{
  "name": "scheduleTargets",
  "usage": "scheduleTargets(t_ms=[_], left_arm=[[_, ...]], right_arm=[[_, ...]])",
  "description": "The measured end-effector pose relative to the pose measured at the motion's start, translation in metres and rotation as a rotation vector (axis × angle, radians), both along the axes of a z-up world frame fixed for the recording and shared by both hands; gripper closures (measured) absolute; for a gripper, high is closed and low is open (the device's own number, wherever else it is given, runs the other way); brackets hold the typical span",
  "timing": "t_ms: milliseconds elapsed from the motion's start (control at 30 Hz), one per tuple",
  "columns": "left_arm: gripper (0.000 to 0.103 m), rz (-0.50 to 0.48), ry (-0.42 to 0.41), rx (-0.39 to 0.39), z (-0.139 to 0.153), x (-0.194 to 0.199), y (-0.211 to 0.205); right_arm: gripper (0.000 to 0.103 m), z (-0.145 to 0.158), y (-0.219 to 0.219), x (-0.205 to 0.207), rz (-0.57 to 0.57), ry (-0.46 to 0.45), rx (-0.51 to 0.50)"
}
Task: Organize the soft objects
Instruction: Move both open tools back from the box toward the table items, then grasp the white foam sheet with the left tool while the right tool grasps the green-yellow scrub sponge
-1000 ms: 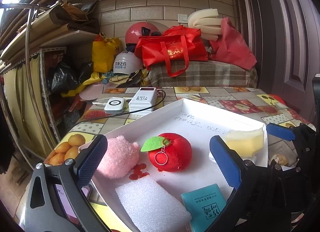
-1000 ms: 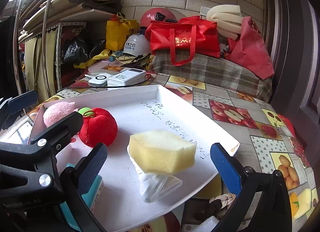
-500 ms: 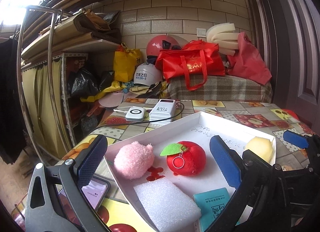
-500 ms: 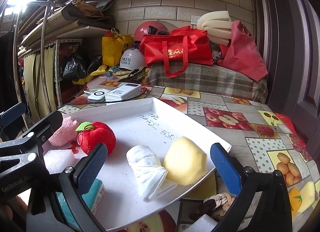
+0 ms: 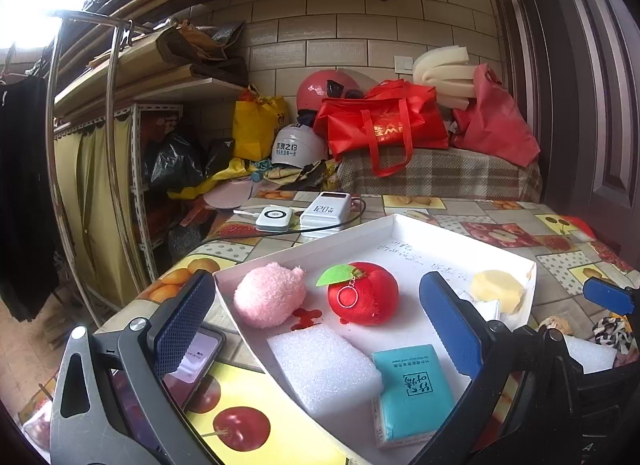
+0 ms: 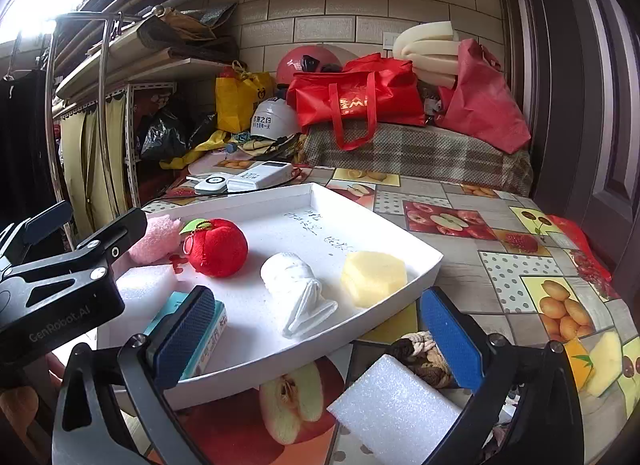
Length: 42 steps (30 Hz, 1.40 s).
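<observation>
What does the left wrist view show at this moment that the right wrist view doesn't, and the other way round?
Only the left wrist view shows the phone on the table beside the tray. Only the right wrist view shows the whole folded white cloth, plus a foam block and a knotted fabric piece off the tray. Both show the white tray, red plush apple, pink plush, yellow sponge and teal tissue pack.

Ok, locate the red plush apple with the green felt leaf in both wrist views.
Left wrist: red plush apple sits centre frame in the white tray, right of the pink fluffy ball.
Right wrist: apple left of centre, same ball on its left.
Shared landmark: red tote bag.
</observation>
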State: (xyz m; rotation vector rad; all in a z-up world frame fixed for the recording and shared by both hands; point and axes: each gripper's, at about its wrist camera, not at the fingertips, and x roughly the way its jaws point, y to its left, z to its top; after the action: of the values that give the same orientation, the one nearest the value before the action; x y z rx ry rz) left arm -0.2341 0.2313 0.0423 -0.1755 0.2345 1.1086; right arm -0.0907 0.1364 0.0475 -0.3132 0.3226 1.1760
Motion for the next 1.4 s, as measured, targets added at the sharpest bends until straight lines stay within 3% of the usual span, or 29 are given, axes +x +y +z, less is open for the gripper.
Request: scheduleTargets(t_ms=[200, 467, 600, 733, 833, 933, 1067, 1133, 1267, 1400], left_arm=[[0.0, -0.01, 0.012, -0.004, -0.001, 0.0, -0.011], [0.0, -0.1, 0.052, -0.013, -0.001, 0.015, -0.03], [0.0, -0.167, 0.1, -0.01, -0.001, 0.034, -0.045], [0.0, -0.273, 0.135, -0.023, -0.003, 0.058, -0.066], [0.0, -0.36, 0.205, 0.022, -0.004, 0.081, -0.092], [0.0, -0.427, 0.335, 0.121, -0.009, 0.106, -0.121], [0.0, -0.495, 0.542, 0.196, -0.028, 0.138, -0.145], [0.0, -0.505, 0.592, 0.226, -0.034, 0.144, -0.151], [0.0, -0.507, 0.556, 0.228, -0.029, 0.137, -0.148], [0.0, -0.499, 0.503, 0.139, -0.024, 0.134, -0.129]], right_arm=[[0.0, 0.001, -0.026, -0.005, 0.029, -0.043, 0.003], [0.0, 0.0, -0.081, 0.03, 0.012, 0.017, 0.01], [0.0, 0.001, -0.119, 0.056, -0.056, 0.012, 0.023], [0.0, 0.004, -0.156, 0.107, -0.204, 0.038, 0.024], [0.0, 0.003, -0.184, 0.15, -0.319, 0.097, 0.024], [0.0, 0.002, -0.203, 0.177, -0.361, 0.145, 0.004], [0.0, -0.001, -0.207, 0.188, -0.318, 0.187, -0.024], [0.0, -0.004, -0.199, 0.182, -0.285, 0.167, -0.066], [0.0, -0.006, -0.181, 0.171, -0.271, 0.082, -0.129], [0.0, -0.009, -0.167, 0.192, -0.319, 0.13, -0.141]])
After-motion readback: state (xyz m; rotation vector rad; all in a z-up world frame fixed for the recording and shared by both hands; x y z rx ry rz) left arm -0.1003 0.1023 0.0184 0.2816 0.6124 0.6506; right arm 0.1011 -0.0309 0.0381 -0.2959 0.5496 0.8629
